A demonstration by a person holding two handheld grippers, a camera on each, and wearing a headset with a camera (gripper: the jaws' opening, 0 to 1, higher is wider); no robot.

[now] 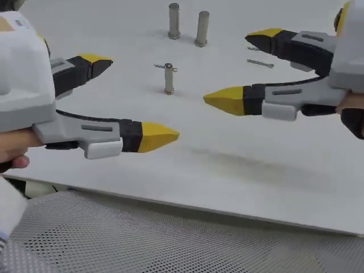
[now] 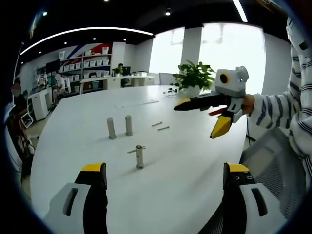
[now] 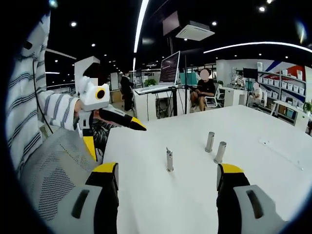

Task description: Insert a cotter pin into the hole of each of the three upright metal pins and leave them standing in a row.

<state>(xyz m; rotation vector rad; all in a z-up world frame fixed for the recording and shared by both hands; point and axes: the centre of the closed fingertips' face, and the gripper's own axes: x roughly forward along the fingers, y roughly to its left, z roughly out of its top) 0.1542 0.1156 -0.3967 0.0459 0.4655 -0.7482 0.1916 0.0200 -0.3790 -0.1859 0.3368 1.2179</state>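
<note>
- Handling: the short, grey, cylindrical upright metal pins [image 1: 174, 21] look solid, stiff and smooth. They are probably heavy for their size yet easy to tip, so one is best steadied low on its shank, below the cross hole.
- Landmark: the front metal pin [image 1: 169, 79] stands on the white table [image 1: 256, 165] with a thin bent-wire cotter pin [image 1: 166, 67] already through its top.
- Two bare pins stand side by side behind the front metal pin, apart from it.
- Two loose wire cotter pins [image 1: 260, 63] lie flat to its back right. They look light, springy and slippery, so I would pinch the looped head.
- The left gripper [image 1: 144, 98], to its front left, gapes and holds nothing. The right gripper [image 1: 226, 68], to its right, is likewise spread and bare.
- Writing: none is readable on the pins, table or grippers.
</note>
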